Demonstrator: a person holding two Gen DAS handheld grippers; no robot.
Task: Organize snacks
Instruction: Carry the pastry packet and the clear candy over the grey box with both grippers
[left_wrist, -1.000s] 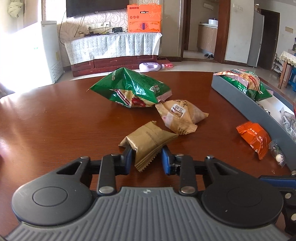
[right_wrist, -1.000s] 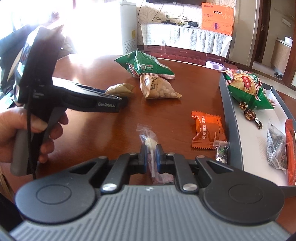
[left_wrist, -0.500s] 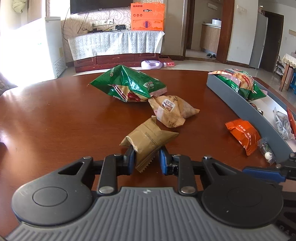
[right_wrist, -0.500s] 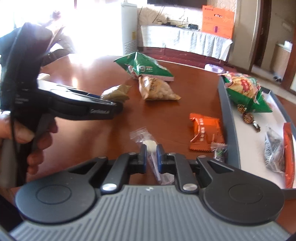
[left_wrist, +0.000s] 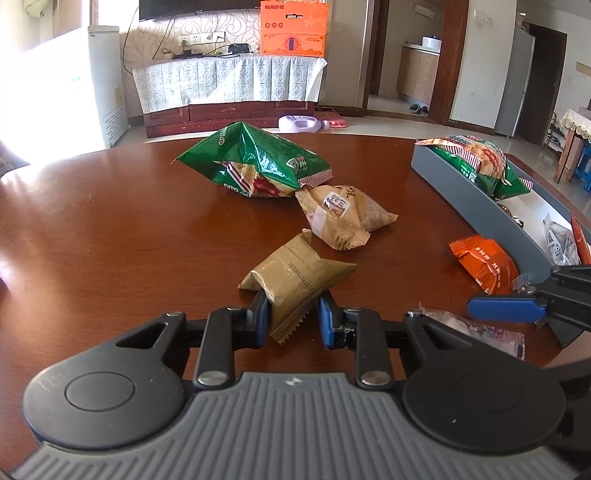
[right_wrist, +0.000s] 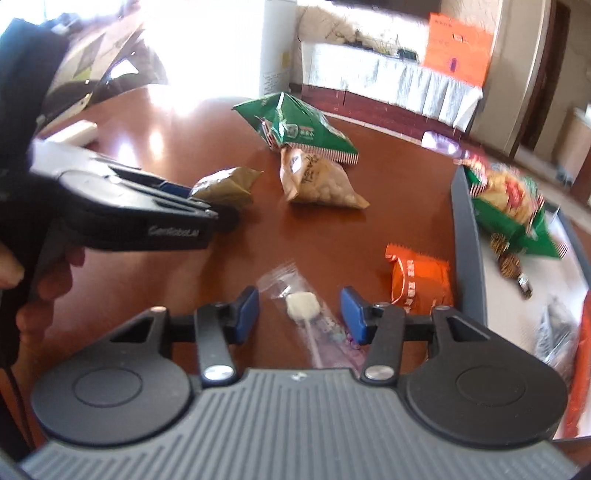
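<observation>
My left gripper (left_wrist: 291, 317) is shut on the near end of a brown snack packet (left_wrist: 295, 273) just above the wooden table. The right wrist view shows the same gripper (right_wrist: 218, 218) with the brown packet (right_wrist: 225, 184) at its tip. My right gripper (right_wrist: 299, 299) has its jaws opening. A clear-wrapped white candy on a stick (right_wrist: 303, 306) lies on the table between them, and neither pad touches it. In the left wrist view this candy (left_wrist: 480, 332) lies under one of the right gripper's blue fingers (left_wrist: 506, 310).
A grey tray (left_wrist: 472, 206) at the right holds a green bag (left_wrist: 480, 166) and several small sweets. An orange packet (left_wrist: 484, 262) lies beside the tray's wall. A green bag (left_wrist: 255, 166) and a tan bag (left_wrist: 343, 218) lie mid-table. A hand (right_wrist: 44, 288) holds the left gripper.
The right gripper's jaws have spread apart and let go of the clear-wrapped candy, which now lies between them. The left gripper keeps its hold on the brown packet.
</observation>
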